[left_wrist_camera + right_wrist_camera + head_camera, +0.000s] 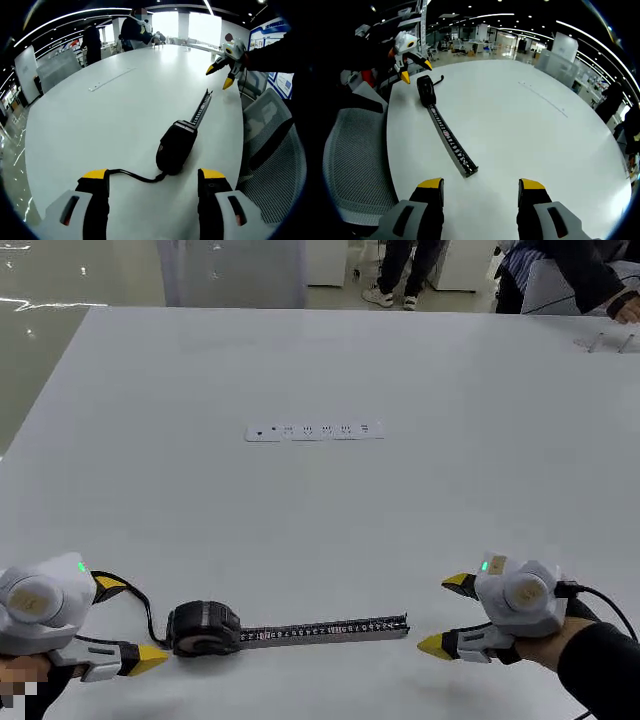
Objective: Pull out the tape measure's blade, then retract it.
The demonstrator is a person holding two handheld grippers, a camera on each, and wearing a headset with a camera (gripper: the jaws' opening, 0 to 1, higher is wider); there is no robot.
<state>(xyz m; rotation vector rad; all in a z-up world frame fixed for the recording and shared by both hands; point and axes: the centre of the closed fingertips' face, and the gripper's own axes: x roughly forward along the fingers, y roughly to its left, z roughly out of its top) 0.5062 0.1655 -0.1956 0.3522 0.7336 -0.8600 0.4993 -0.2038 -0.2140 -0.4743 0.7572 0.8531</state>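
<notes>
Lying nearest the person's edge of the white table (320, 520), the tape measure's black case (203, 628) sits just beside the left gripper (135, 622). That gripper's yellow-tipped jaws are spread apart with nothing between them. The case's black wrist cord (132, 176) trails toward them. The blade (325, 630) lies flat on the table, drawn out toward the right gripper (445, 614). This one is also spread and empty, near the end hook (403, 623) but not touching it.

The case looks compact, hard-shelled and fairly dense, so clamping its flat sides should hold it, though it may skate on the smooth tabletop. The blade is probably thin, springy steel: stiff along its length, sharp-edged, and likely to whip back if released. The hook is the natural place to pinch.

Farther off, a white power strip (313, 430) lies mid-table, and beyond the far edge a person's legs (400, 270) stand.
</notes>
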